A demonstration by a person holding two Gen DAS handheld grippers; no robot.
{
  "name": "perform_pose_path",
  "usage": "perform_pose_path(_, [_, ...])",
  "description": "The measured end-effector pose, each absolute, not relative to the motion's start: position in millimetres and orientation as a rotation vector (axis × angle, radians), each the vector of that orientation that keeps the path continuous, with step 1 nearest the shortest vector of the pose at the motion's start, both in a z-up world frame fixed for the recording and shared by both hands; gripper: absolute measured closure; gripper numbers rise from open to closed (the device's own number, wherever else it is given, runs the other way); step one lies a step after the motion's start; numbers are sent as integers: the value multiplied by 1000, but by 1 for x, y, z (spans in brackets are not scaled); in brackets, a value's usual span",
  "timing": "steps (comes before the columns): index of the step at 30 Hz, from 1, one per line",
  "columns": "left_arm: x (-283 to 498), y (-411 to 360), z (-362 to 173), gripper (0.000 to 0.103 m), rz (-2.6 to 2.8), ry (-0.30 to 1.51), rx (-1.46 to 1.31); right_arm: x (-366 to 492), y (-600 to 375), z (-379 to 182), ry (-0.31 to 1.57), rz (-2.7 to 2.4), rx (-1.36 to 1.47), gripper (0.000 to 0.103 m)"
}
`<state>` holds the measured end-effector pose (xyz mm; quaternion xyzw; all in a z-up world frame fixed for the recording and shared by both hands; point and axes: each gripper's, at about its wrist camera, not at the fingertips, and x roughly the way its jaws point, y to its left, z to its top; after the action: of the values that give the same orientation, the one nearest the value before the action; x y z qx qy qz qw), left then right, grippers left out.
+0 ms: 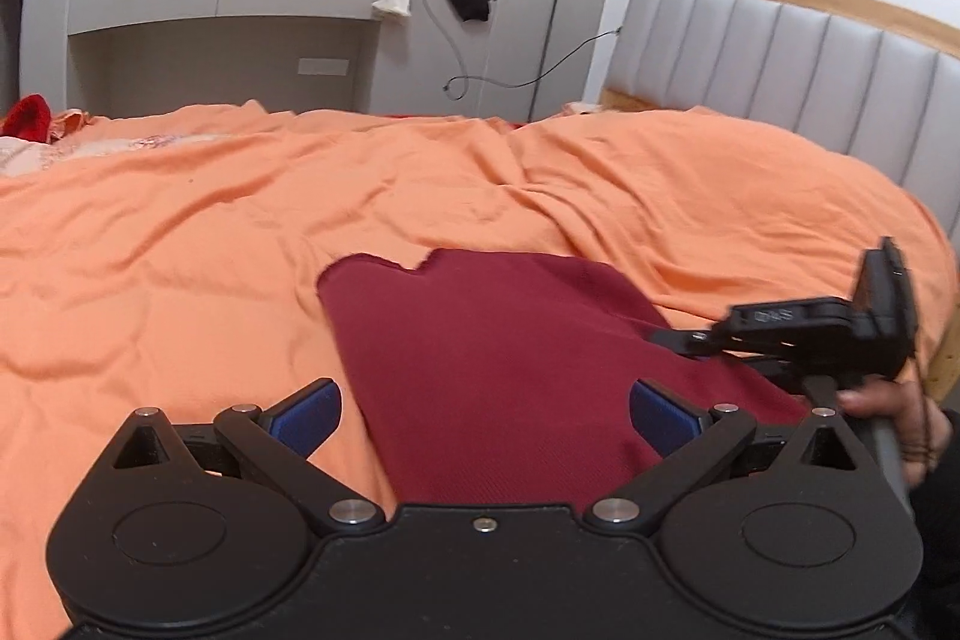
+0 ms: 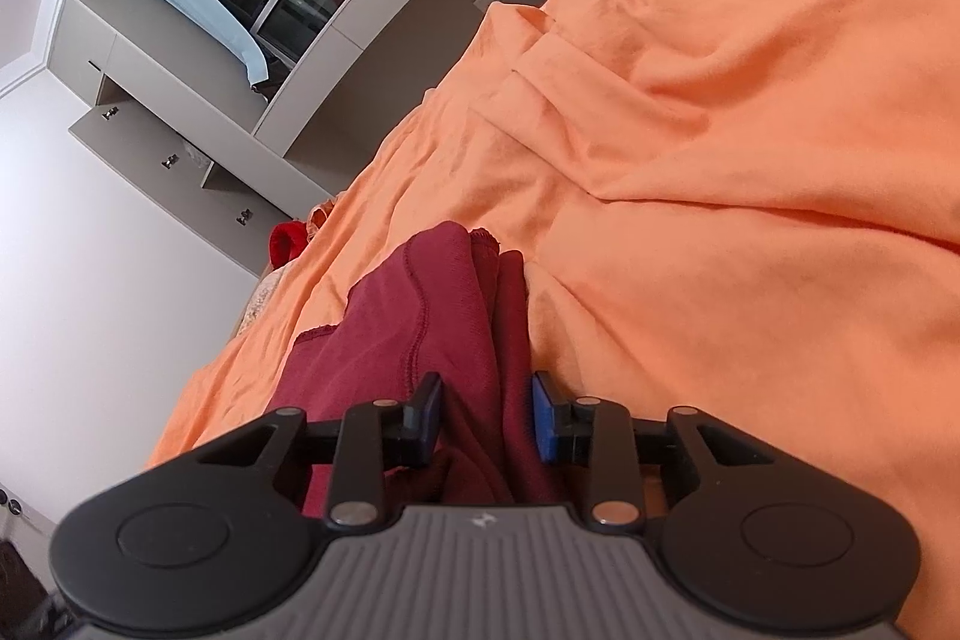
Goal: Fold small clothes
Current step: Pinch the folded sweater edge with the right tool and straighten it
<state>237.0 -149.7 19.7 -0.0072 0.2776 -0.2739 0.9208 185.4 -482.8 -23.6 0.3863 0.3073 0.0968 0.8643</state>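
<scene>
Orange bedspread, maroon garment between jaws

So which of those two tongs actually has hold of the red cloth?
The right tongs: their pads pinch bunched folds of the dark red garment. The left tongs gape wide, touching nothing.

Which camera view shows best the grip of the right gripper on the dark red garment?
The right wrist view: the right gripper has bunched folds of the dark red garment pressed between its pads. The left wrist view shows only that gripper's side at the garment's right edge; the contact is hidden there.
</scene>
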Motion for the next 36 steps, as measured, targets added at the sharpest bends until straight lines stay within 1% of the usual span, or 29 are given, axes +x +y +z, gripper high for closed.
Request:
perform_pose_path(8, [265,-155,10,1,-568,665,6,187,-485,-24,644,204,804,66])
perform_pose_path(15, [274,-153,-7,1,-547,689,15,189,-485,-25,648,203,798,63])
perform_pose_path(23, [271,-140,-30,0,-572,658,-79,193,-483,-26,652,205,794,57])
perform_pose_path(26, [270,-135,-30,1,-589,648,-104,194,-484,-26,651,213,807,50])
perform_pose_path(28, [270,-131,-29,1,-616,650,-144,195,-485,-27,651,225,817,43])
perform_pose_path(32, [278,-124,-33,1,-675,695,-254,196,-483,-28,650,241,831,37])
perform_pose_path(36, [284,-124,-39,0,-680,740,-286,196,-480,-28,646,264,838,24])
